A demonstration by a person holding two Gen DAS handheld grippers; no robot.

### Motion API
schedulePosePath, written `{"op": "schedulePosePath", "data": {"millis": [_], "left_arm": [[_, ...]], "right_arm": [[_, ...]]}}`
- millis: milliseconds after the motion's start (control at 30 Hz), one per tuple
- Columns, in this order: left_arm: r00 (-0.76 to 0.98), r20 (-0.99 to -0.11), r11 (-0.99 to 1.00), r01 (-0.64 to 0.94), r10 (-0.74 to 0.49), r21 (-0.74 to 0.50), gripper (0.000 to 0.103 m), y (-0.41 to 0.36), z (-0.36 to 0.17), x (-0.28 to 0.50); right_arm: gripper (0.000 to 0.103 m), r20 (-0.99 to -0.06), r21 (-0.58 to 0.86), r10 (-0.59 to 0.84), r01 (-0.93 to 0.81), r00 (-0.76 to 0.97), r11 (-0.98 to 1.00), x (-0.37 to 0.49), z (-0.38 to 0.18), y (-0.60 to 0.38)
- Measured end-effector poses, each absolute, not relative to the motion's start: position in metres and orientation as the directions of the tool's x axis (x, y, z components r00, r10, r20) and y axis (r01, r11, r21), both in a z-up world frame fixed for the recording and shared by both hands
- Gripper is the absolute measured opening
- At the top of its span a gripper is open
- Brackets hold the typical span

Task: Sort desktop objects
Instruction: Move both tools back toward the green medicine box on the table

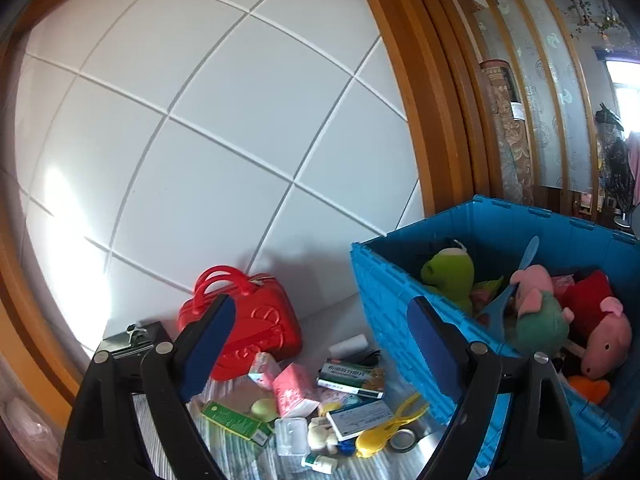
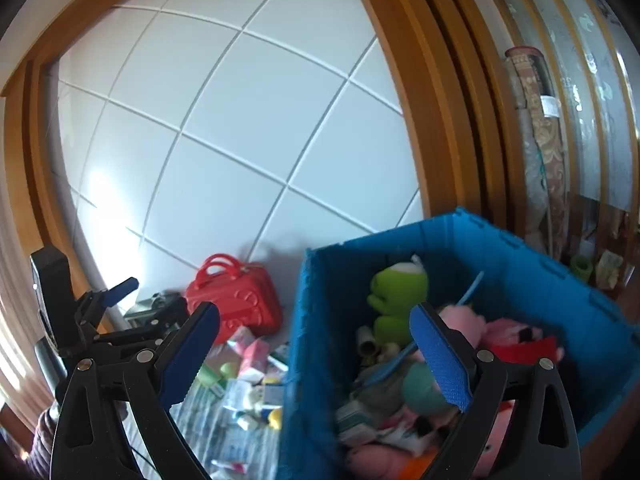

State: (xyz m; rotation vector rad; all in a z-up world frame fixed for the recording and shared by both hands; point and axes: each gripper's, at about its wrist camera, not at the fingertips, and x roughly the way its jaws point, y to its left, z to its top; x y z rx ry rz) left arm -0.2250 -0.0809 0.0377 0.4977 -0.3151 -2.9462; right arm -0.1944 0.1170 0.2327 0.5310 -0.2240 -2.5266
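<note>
Surface: striped grey-white cloth (image 1: 224, 452) covered the desktop; small clutter lay loose on it, left of the bin.
Wall: white panelled wall (image 1: 224, 128) with diagonal grooves stood behind the desk, a bright glare patch at its left.
Frame: brown wooden frame (image 1: 408, 92) edged the wall on the right; slatted frosted screen (image 1: 560, 128) further right, a window glow past it.
Roll: patterned roll (image 1: 506, 128) stood upright against the slats.
Bin: blue plastic bin (image 1: 384, 292) sat on the desk at right, open top, full of soft toys.
Bin contents: green frog toy (image 1: 450, 272), pink pig toy (image 1: 604, 344), teal-and-pink plush (image 1: 542, 324), blue-handled tool leaning among them.
Red case: red toy suitcase (image 1: 260, 324) stood near the wall, left of the bin, handles up.
Clutter: pink tissue pack (image 1: 294, 394), green box (image 1: 236, 420), medicine box (image 1: 354, 374), yellow clip (image 1: 390, 426), tape roll (image 1: 403, 440), small white bottle (image 1: 320, 464), clear case; all close together, some touching.
Left gripper: left gripper (image 1: 322, 344) released, jaws wide apart, nothing between the pads, hanging over the clutter.
Right gripper: right gripper (image 2: 316, 360) released, jaws spread, empty, over the bin's near-left corner; view blurred.
Other: left tool's black body showed at the left edge of the right view; a sleeve (image 2: 40, 440) at lower left.
</note>
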Motion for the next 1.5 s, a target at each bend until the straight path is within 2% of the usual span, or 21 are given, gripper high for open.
{"op": "schedulePosePath", "data": {"millis": [333,533,700,933,1200,1400,1500], "left_arm": [[-0.888,-0.306,-0.929,0.272,-0.343,0.251,0.088,-0.245,0.01,-0.143],[-0.835,-0.335,-0.895,0.368,-0.437,0.251,0.088,-0.324,-0.004,-0.128],[-0.812,-0.343,-0.88,0.409,-0.472,0.243,0.088,-0.352,-0.018,-0.131],[-0.793,-0.387,-0.882,0.409,-0.47,0.232,0.088,-0.368,-0.046,-0.174],[-0.738,-0.486,-0.883,0.409,-0.469,0.231,0.088,-0.401,-0.097,-0.218],[-0.69,-0.571,-0.89,0.411,-0.445,0.197,0.088,-0.432,-0.143,-0.248],[-0.674,-0.596,-0.892,0.411,-0.436,0.188,0.088,-0.442,-0.16,-0.261]], "right_arm": [[0.099,-0.383,0.273,-0.57,0.5,-0.727,-0.822,-0.146,0.207,0.024],[0.099,-0.451,0.287,-0.596,0.525,-0.664,-0.802,-0.142,0.175,-0.036],[0.099,-0.491,0.271,-0.635,0.588,-0.596,-0.762,-0.157,0.155,-0.083],[0.099,-0.559,0.218,-0.667,0.689,-0.493,-0.691,-0.205,0.118,-0.155],[0.099,-0.699,0.181,-0.681,0.867,-0.219,-0.464,-0.271,0.033,-0.304],[0.093,-0.823,0.181,-0.566,0.92,-0.053,-0.348,-0.314,-0.057,-0.416],[0.092,-0.861,0.147,-0.506,0.931,-0.045,-0.333,-0.333,-0.092,-0.45]]}}
